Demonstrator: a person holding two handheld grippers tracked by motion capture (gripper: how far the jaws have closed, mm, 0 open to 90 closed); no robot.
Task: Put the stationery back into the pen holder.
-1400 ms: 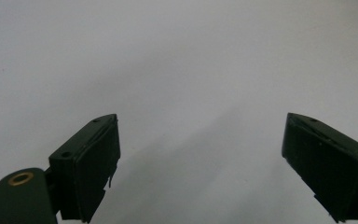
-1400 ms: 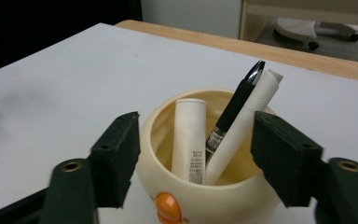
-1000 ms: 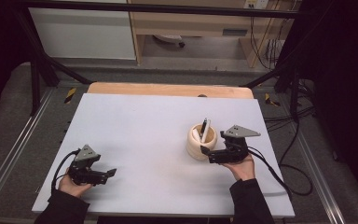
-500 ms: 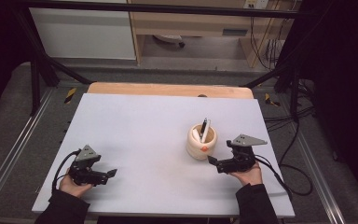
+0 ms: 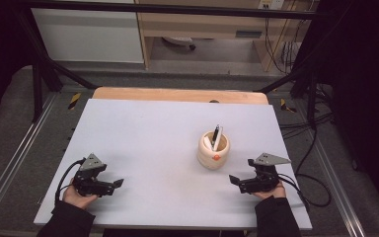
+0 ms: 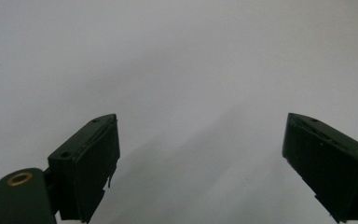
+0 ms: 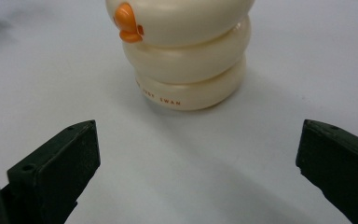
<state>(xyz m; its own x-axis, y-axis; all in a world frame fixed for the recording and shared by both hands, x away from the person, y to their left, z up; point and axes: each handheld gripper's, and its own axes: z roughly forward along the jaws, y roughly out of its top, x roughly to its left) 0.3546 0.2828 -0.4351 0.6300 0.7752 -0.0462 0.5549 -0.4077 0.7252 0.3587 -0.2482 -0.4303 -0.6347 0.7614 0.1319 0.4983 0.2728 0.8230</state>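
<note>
A cream ringed cup (image 5: 213, 152) with an orange beak stands upright right of the table's middle, holding a black pen (image 5: 216, 135) and a white item. In the right gripper view the cup (image 7: 186, 56) rises just beyond the jaws, orange beak (image 7: 128, 24) facing me. My right gripper (image 5: 234, 179) rests near the front right, open and holding nothing, a short way right of and nearer than the cup. My left gripper (image 5: 119, 183) lies at the front left, open over bare table (image 6: 177, 70), nothing between its fingers (image 6: 91, 161).
The white table top (image 5: 148, 133) ends in a wooden strip (image 5: 177, 95) at the back. Cables (image 5: 306, 182) trail off the right edge. A metal frame and cabinets stand beyond the table.
My right gripper has drawn back from the cup toward the front right and sits lower on the table. The left gripper has not moved.
</note>
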